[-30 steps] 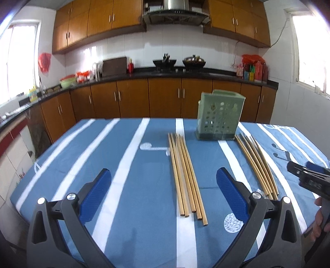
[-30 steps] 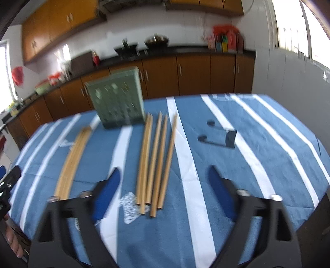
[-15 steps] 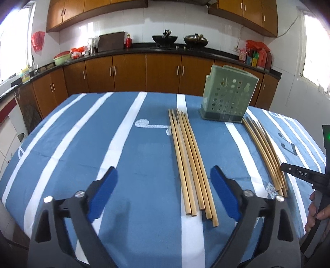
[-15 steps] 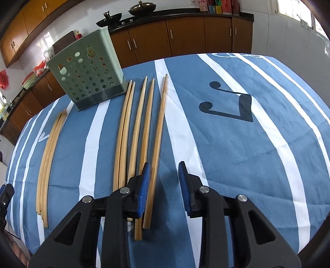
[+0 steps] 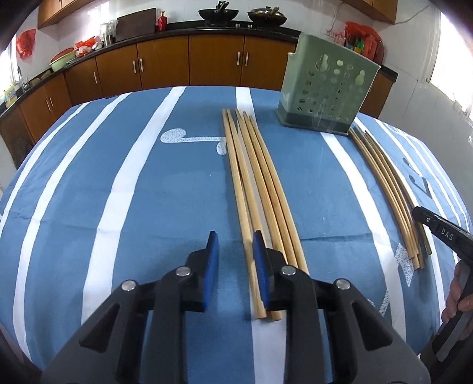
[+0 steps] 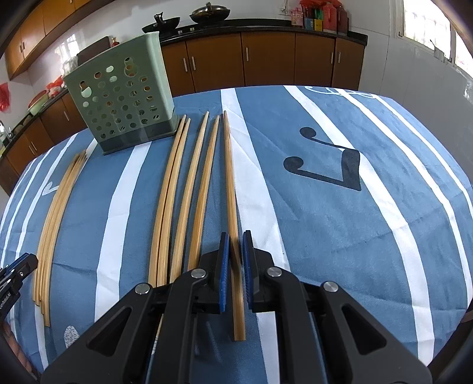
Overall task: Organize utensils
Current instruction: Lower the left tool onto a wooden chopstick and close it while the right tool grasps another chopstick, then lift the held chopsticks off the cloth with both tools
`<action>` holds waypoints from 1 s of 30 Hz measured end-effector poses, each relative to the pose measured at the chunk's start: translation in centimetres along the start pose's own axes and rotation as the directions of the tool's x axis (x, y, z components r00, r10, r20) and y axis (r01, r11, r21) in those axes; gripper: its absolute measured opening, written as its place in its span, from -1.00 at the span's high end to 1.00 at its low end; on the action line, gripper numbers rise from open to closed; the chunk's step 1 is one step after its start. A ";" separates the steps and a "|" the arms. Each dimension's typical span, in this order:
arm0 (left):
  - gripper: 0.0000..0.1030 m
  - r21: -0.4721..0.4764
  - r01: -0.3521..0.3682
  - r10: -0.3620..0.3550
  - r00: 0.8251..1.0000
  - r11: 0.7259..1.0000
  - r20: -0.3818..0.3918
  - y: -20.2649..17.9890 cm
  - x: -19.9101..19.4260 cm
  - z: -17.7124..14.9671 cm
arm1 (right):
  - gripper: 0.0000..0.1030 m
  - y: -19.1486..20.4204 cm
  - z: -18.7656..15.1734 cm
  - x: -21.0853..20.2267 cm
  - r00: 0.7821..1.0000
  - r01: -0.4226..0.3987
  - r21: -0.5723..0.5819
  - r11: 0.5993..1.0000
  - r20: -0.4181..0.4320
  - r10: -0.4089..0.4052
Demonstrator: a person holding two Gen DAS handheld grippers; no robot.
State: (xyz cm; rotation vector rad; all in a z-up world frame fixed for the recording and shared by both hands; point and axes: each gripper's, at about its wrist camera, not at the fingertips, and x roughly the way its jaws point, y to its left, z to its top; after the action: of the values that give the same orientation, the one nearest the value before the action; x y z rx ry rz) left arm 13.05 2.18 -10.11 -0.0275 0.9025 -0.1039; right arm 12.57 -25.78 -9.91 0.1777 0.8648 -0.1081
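- Both your grippers came down low over the counter [image 5: 118, 177] since before.
- Left gripper [image 5: 235, 245]: fingers partly apart around one chopstick [image 5: 246, 218].
- Right gripper [image 6: 235, 243]: fingers nearly together around the rightmost chopstick [image 6: 230, 183].

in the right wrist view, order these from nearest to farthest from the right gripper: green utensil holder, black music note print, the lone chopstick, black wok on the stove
1. lone chopstick, between the fingers of the right gripper
2. black music note print, ahead to the right
3. green utensil holder, far left on the cloth
4. black wok, on the back counter
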 end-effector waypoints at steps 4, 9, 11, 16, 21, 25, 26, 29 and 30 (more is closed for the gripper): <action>0.53 0.015 -0.013 0.013 1.000 1.000 -0.011 -0.1 0.5 0.2 | 0.80 0.1 0.1 0.1 1.000 -0.001 -0.004 1.000 -0.004 0.001; 0.76 0.055 -0.052 0.053 0.999 0.997 -0.009 -0.4 1.4 1.3 | 0.79 0.7 0.4 0.5 1.000 -0.005 -0.034 0.999 -0.011 0.005; 0.84 0.055 -0.061 0.062 0.998 0.997 -0.009 -0.2 2.0 2.2 | 0.80 0.8 0.9 0.8 1.000 -0.009 -0.040 0.999 -0.014 0.008; 0.85 0.019 -0.085 0.085 0.996 0.996 -0.006 1.3 3.6 4.5 | 0.85 -0.2 2.6 2.0 1.000 0.001 -0.021 1.000 -0.006 -0.001; 0.84 0.013 -0.051 0.051 0.999 0.999 0.001 2.2 3.9 5.0 | 0.85 -1.0 3.6 2.8 1.000 -0.003 -0.007 1.000 0.008 0.003; 0.84 0.003 -0.019 0.019 1.000 1.000 0.006 2.5 3.2 4.1 | 0.84 -1.0 3.3 2.4 1.000 -0.023 -0.007 1.000 0.002 0.023; 0.84 0.004 -0.016 0.016 1.000 1.000 0.007 2.5 3.1 3.9 | 0.84 -0.9 3.1 2.2 1.000 -0.025 -0.013 1.000 0.001 0.025; 0.84 0.013 -0.015 0.015 1.000 1.000 0.008 2.4 2.6 3.3 | 0.84 -0.7 2.6 1.8 1.000 -0.031 -0.021 0.999 -0.004 0.031; 0.84 0.015 -0.015 0.015 1.000 1.000 0.009 2.3 2.5 3.2 | 0.84 -0.7 2.4 1.6 0.999 -0.033 -0.021 0.999 -0.006 0.033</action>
State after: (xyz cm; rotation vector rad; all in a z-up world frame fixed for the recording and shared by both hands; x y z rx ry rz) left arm 17.27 4.17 -10.30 -0.0075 0.8933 -0.0962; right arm 15.29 -26.98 -9.73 0.1728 0.8675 -0.0682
